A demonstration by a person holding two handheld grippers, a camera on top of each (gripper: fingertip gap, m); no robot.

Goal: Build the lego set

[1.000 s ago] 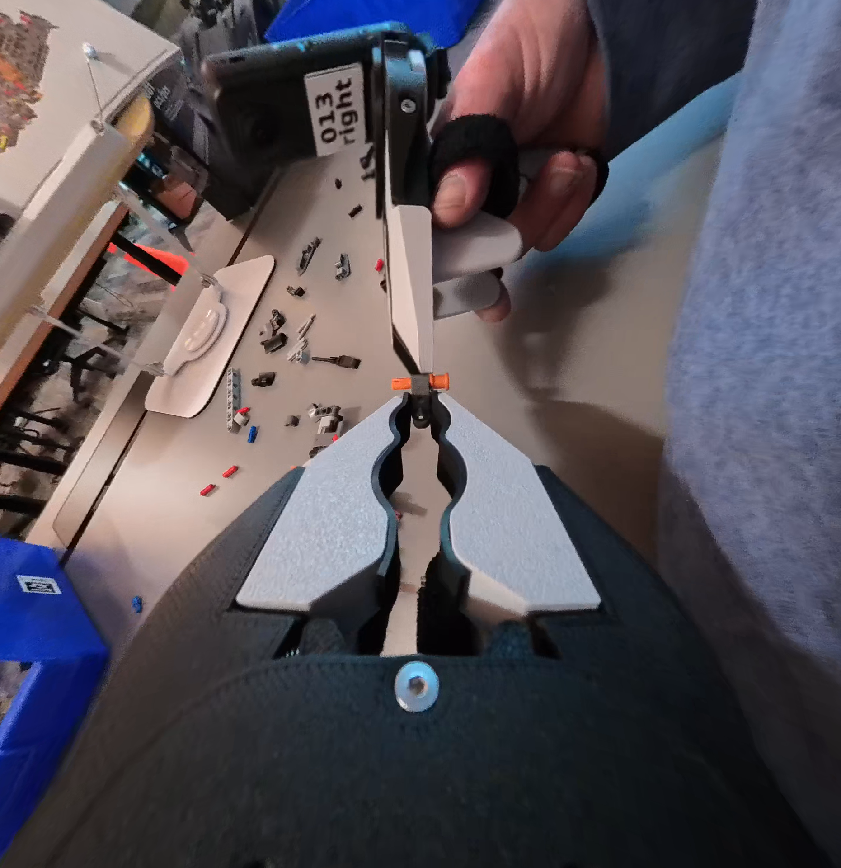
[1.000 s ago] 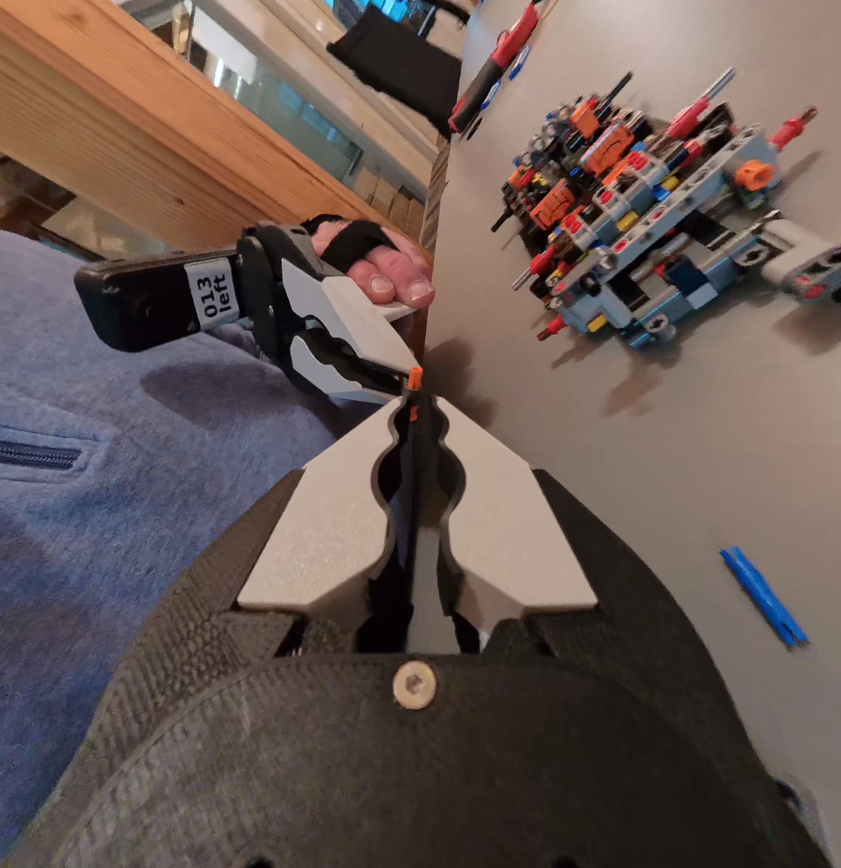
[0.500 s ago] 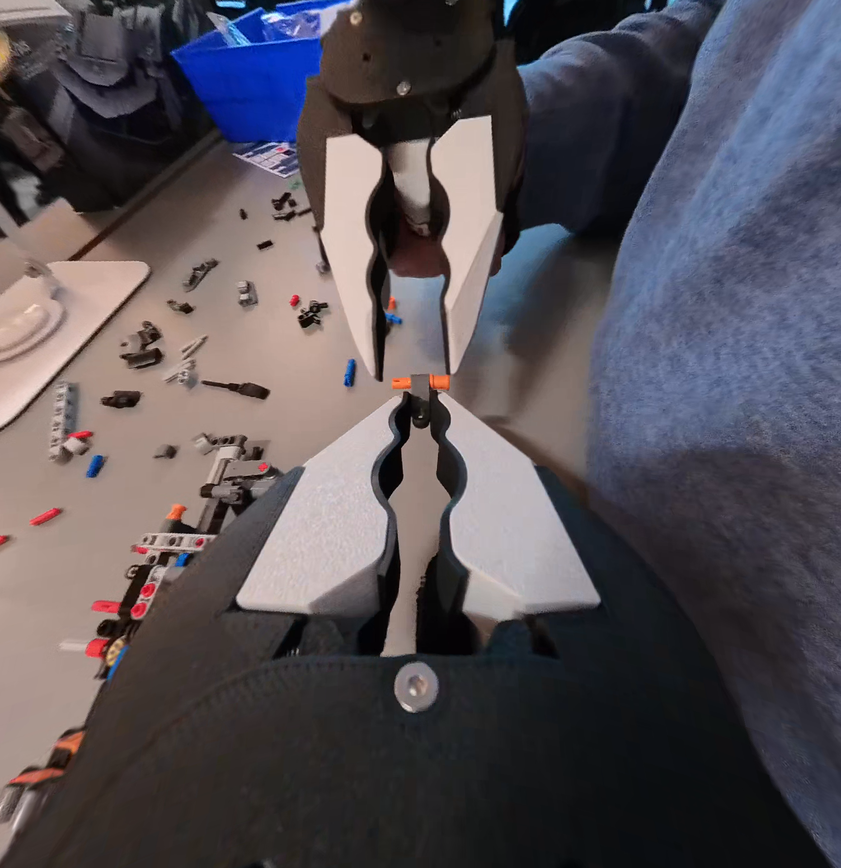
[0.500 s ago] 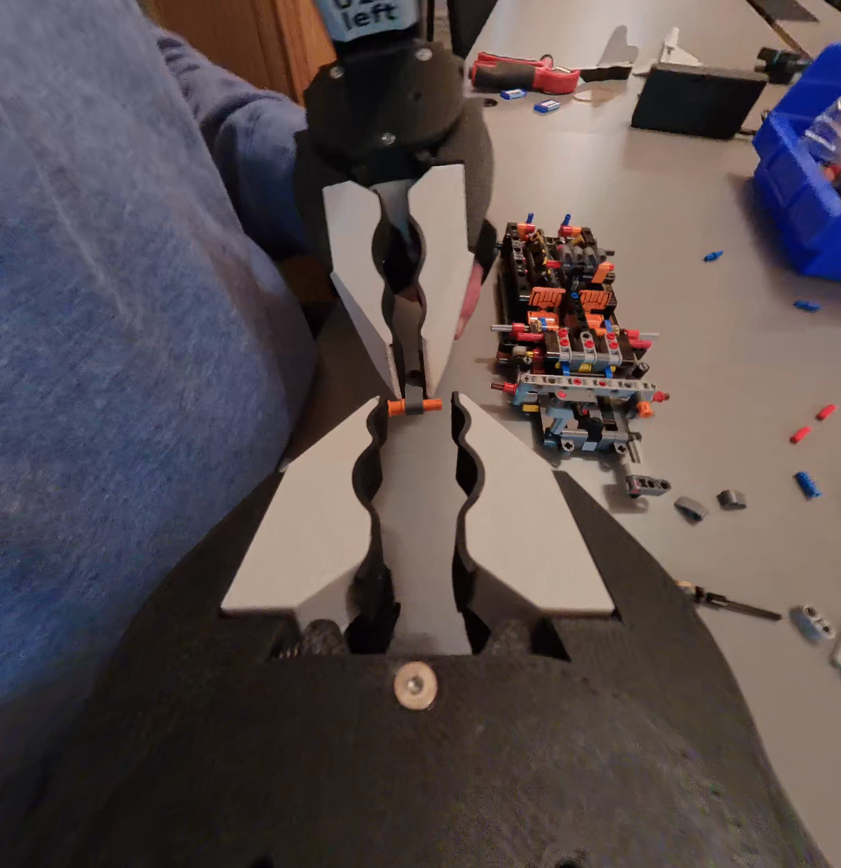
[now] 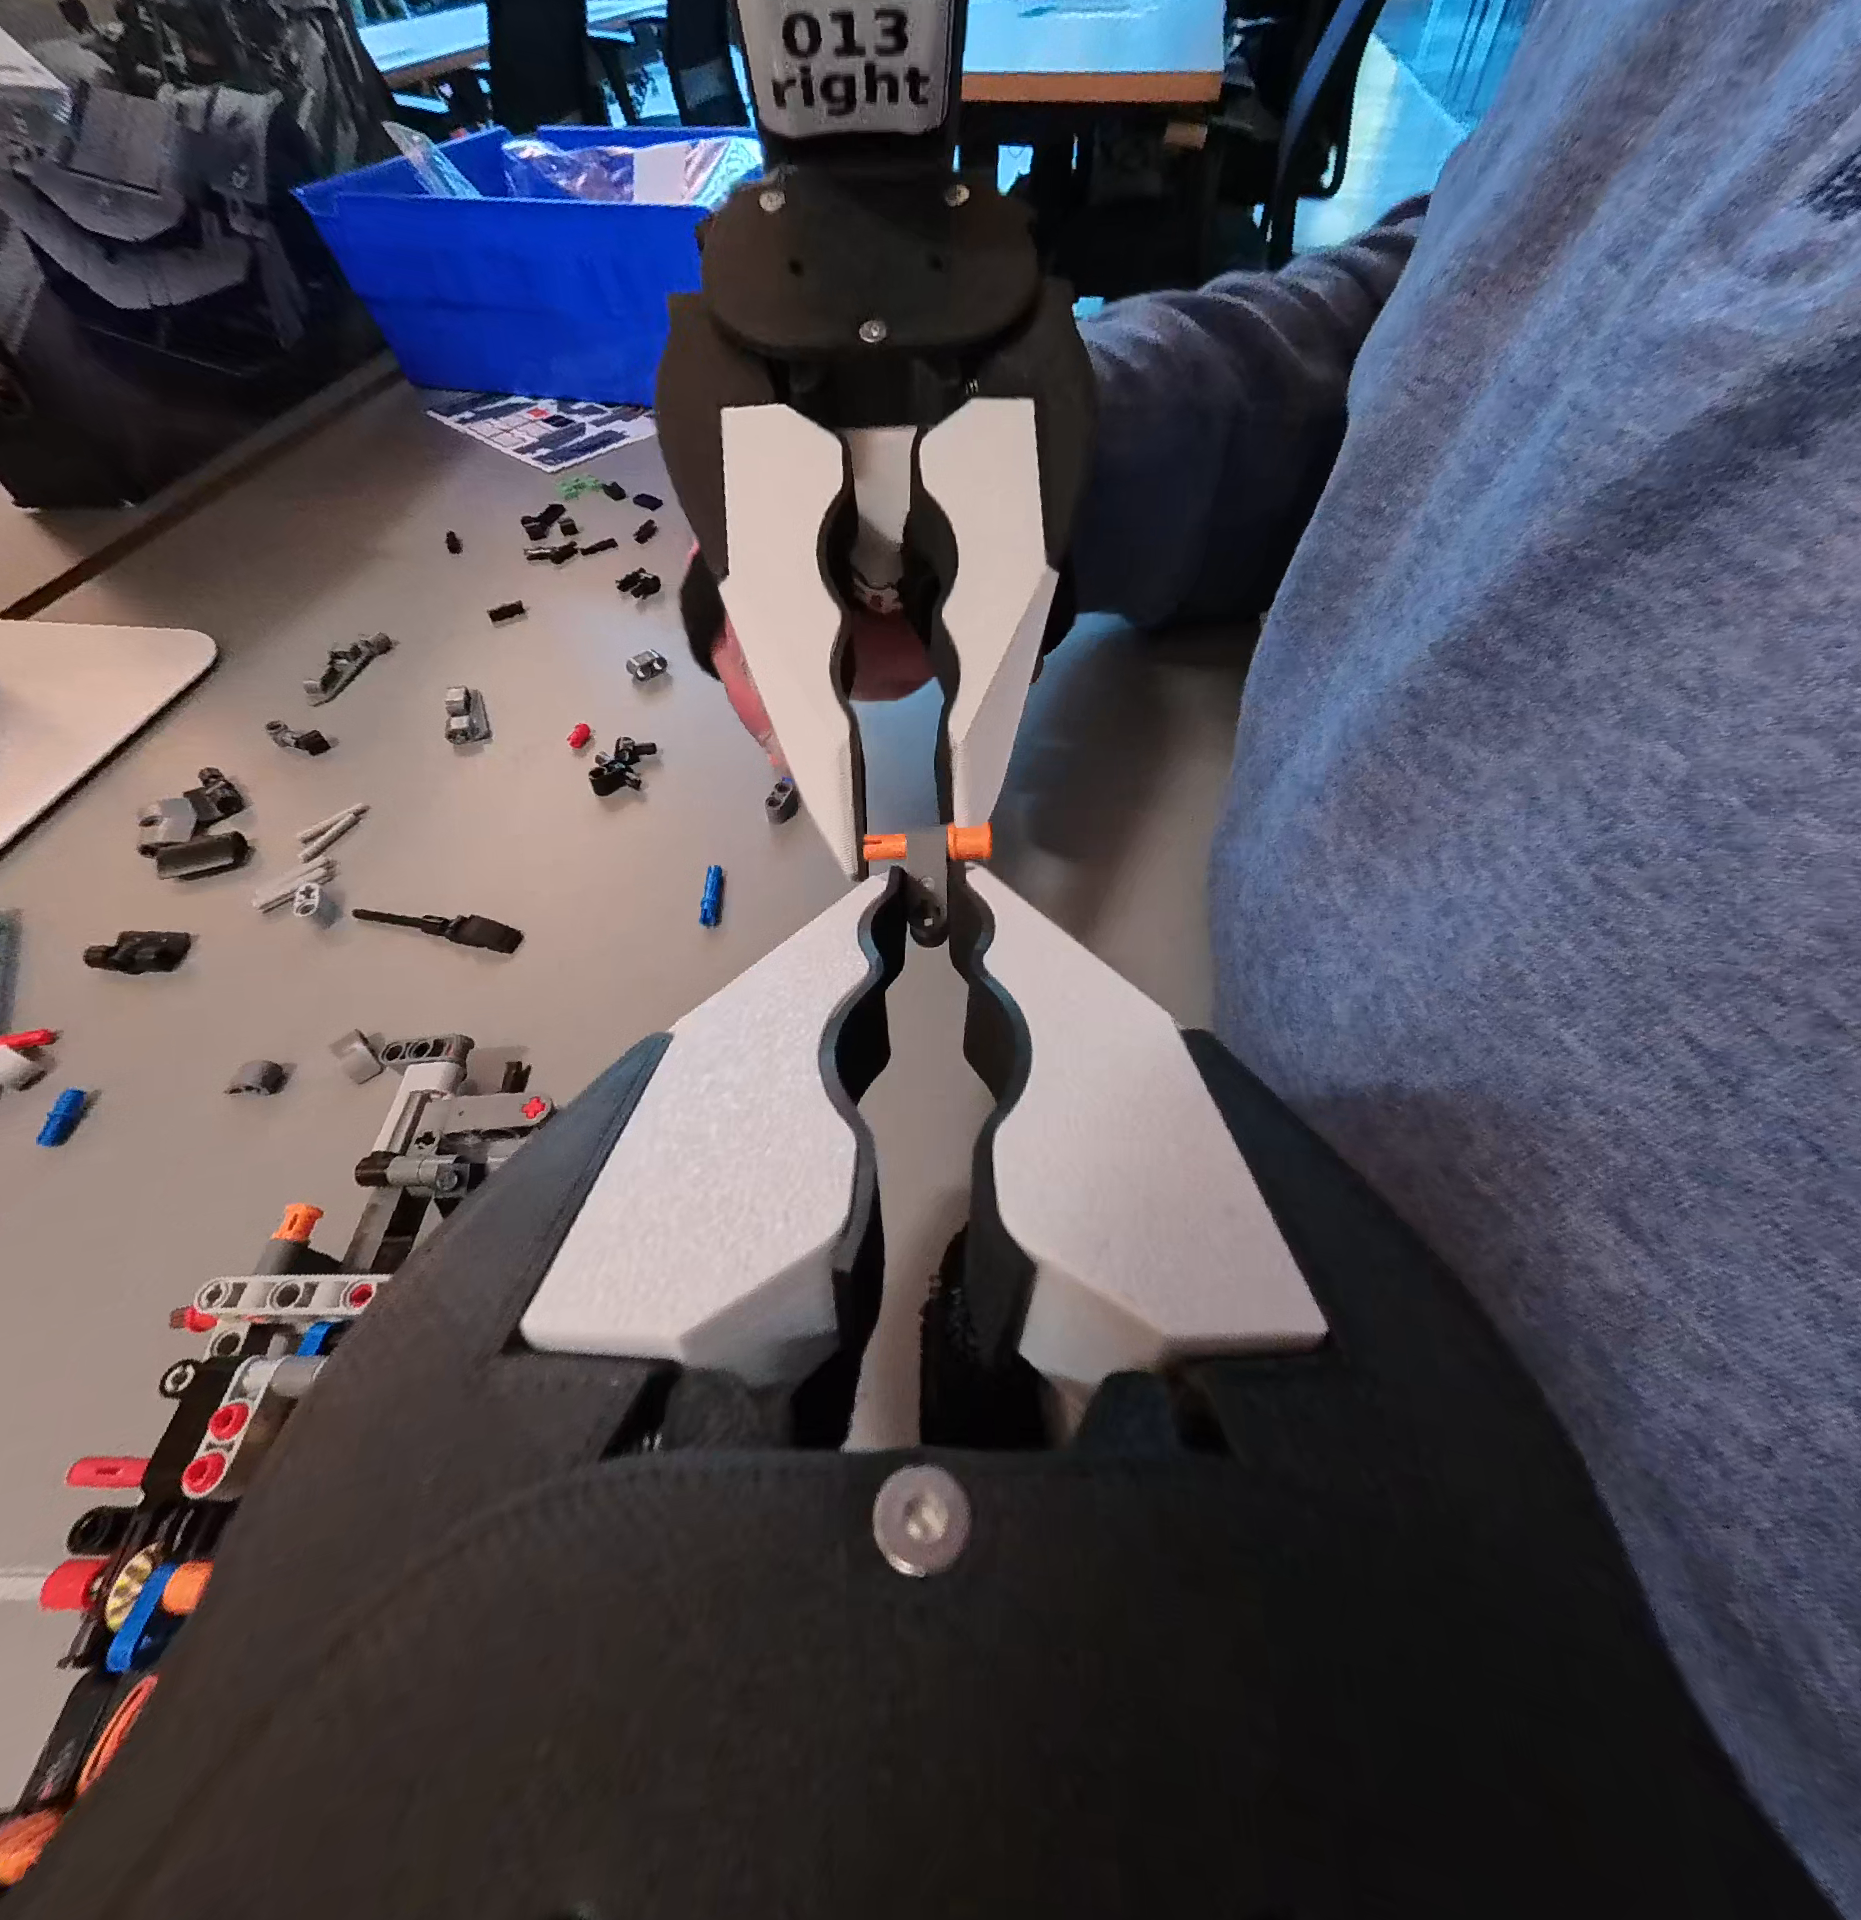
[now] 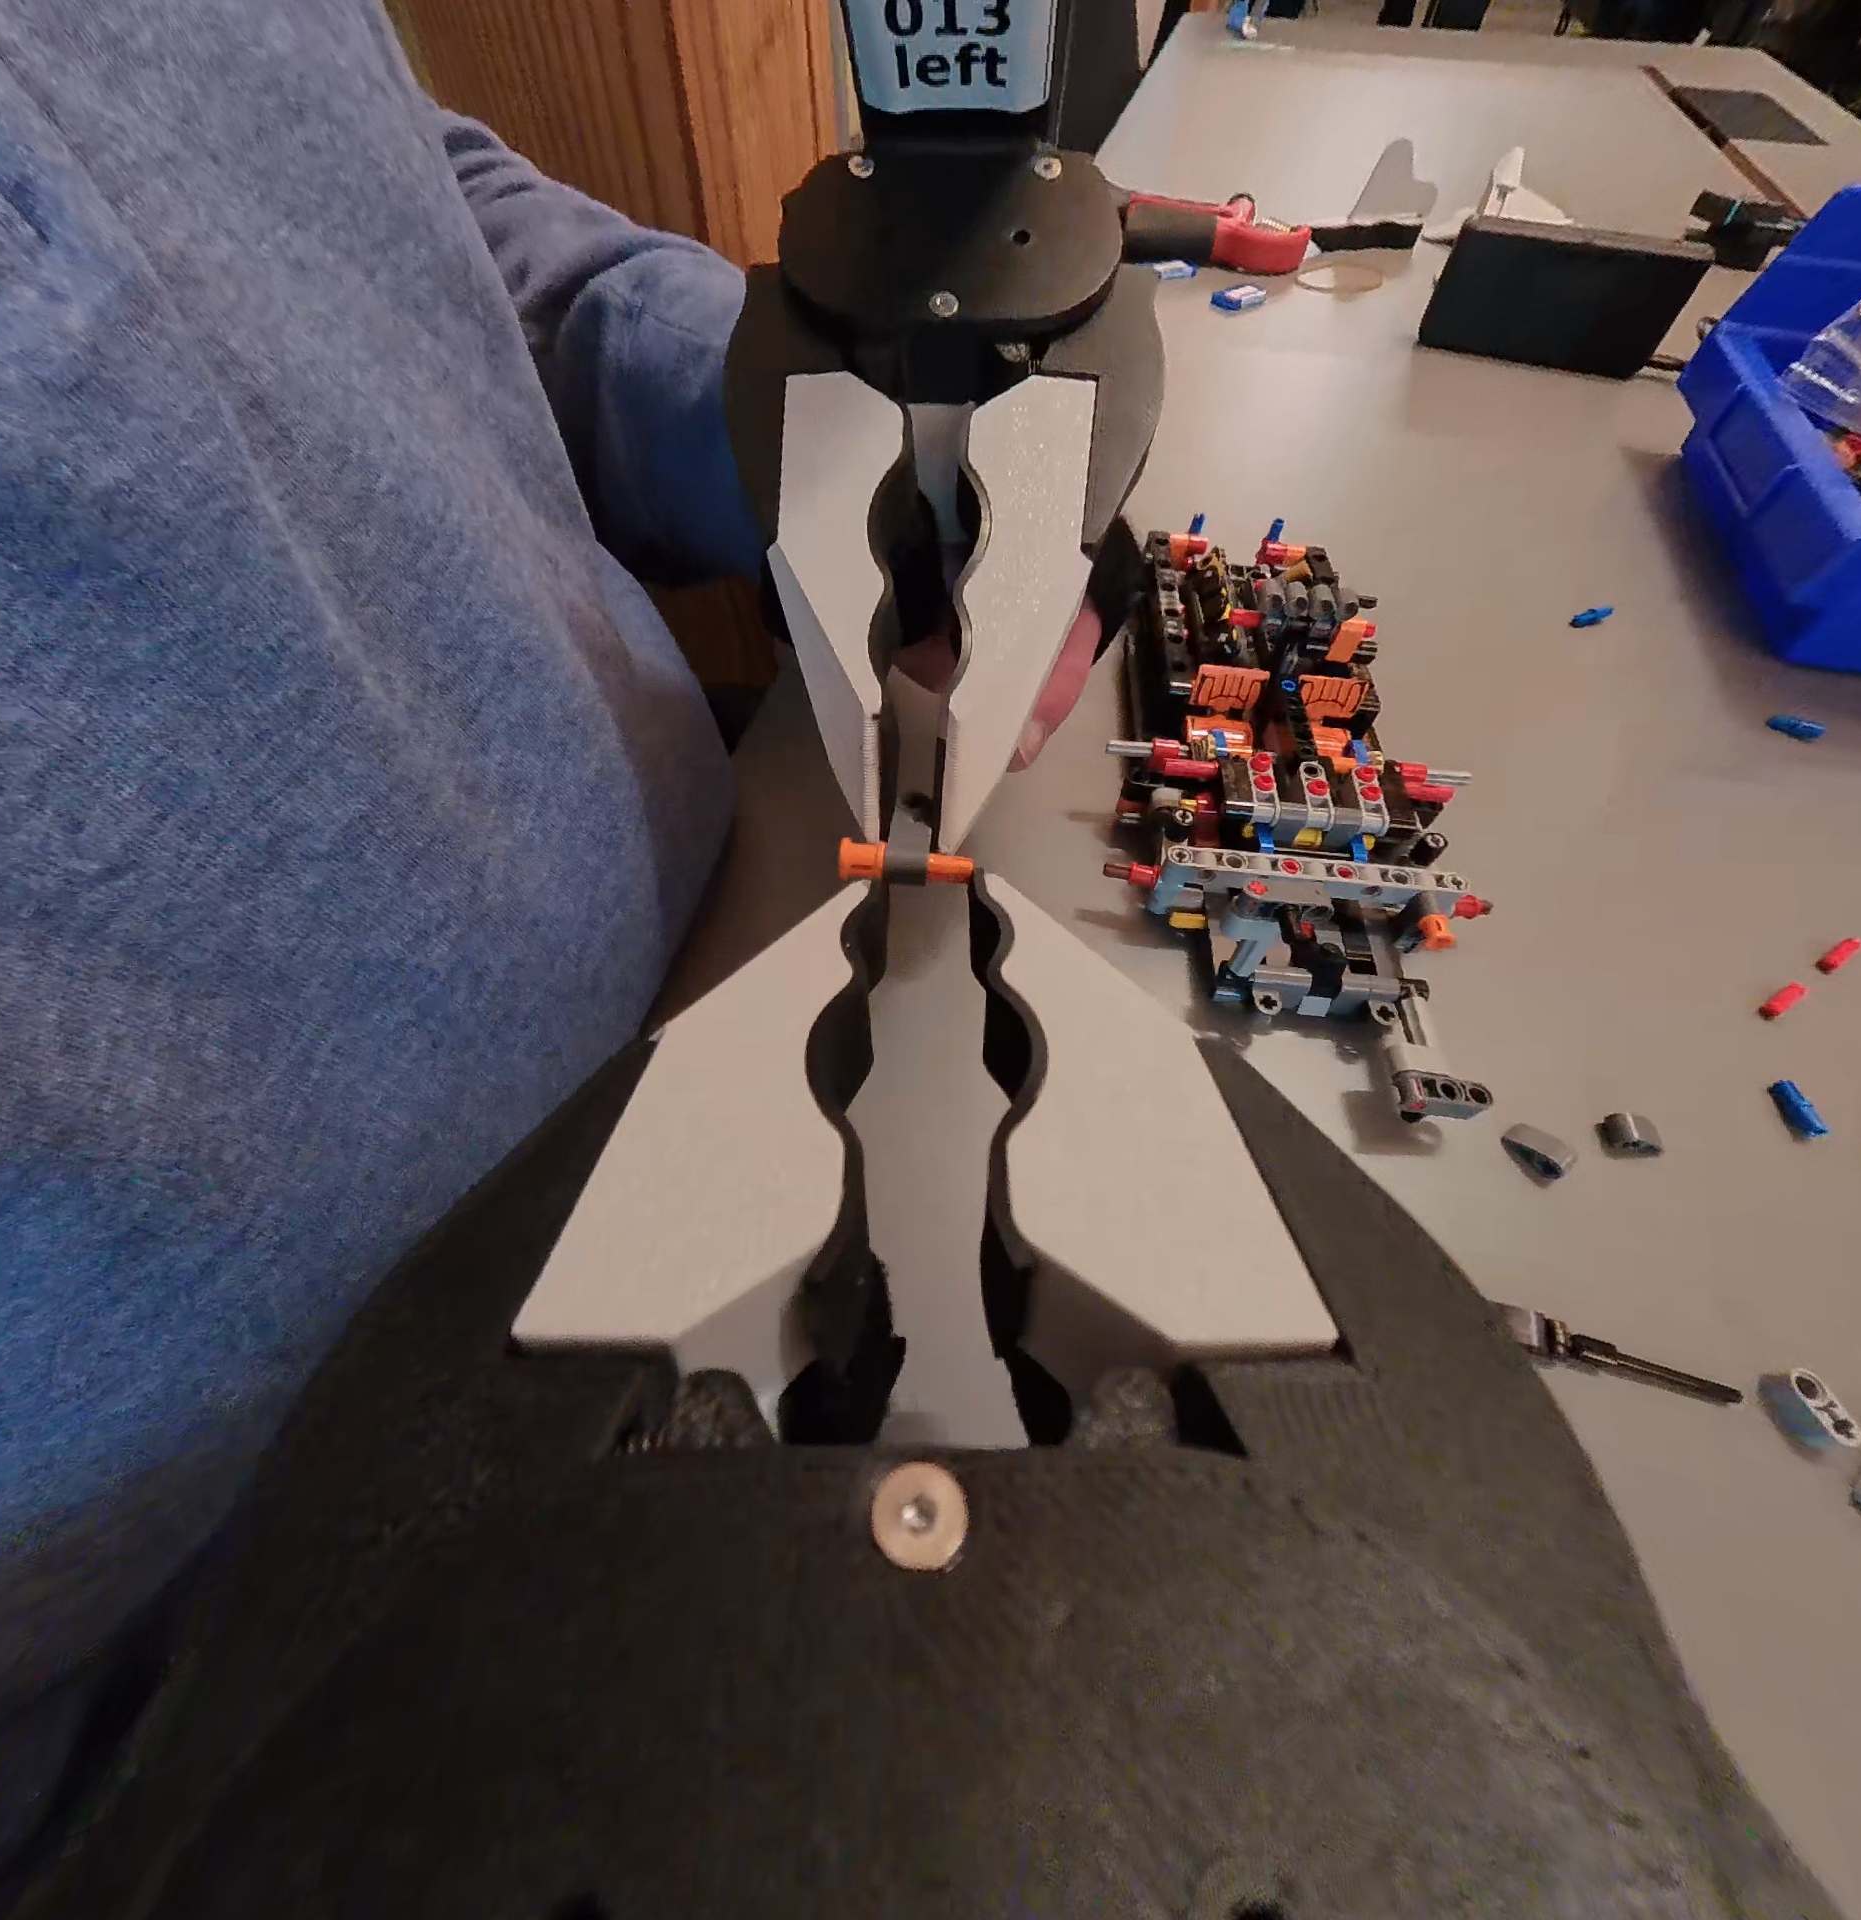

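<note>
Grey and littered with loose parts, the surface [image 6: 1528,436] lies below both tongs, which meet in the air in front of the person's blue sweater. Between them is a small dark connector [image 5: 924,906] with an orange pin [image 5: 926,844] through it. The left tongs [image 5: 924,891] are clenched on the connector. The right tongs [image 6: 918,902], side-on and pinched at the pin a second ago, now face the left ones tip to tip, slightly parted around the pin's ends and not visibly gripping. That suggests the pin is being seated or re-gripped. The half-built model [image 6: 1290,769] waits on the surface, well apart.
</note>
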